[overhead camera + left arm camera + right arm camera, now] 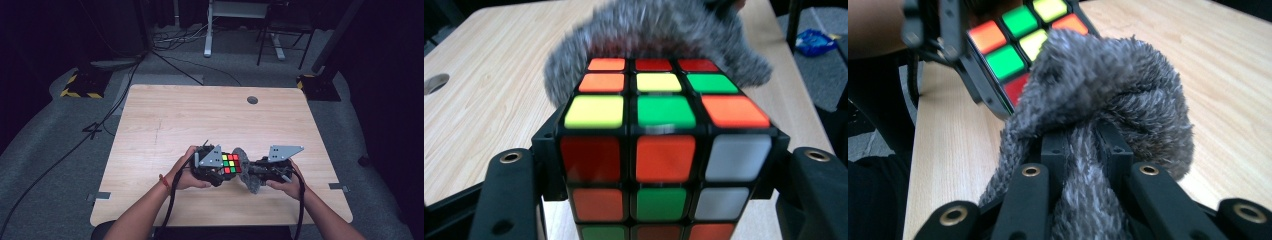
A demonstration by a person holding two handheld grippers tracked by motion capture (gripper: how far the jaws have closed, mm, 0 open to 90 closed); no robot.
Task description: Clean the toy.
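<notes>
My left gripper [223, 172] is shut on a scrambled puzzle cube [231, 163] and holds it just above the table's near middle. In the left gripper view the cube [664, 150] sits between the two black jaws, its top face showing orange, red, yellow and green tiles. A fuzzy grey cloth [246, 167] is pinched in my right gripper [254, 172], which is shut on it. The cloth [1108, 100] bunches over that gripper's jaws and presses against the far side of the cube [1018, 30]. Behind the cube rises the cloth [649, 35].
The light wooden table [200, 115] has a round cable hole [252, 100] near its far edge. Beyond it stand desk legs [207, 30], cables and a chair on grey floor. A blue packet [816, 41] lies on the floor off the table's side.
</notes>
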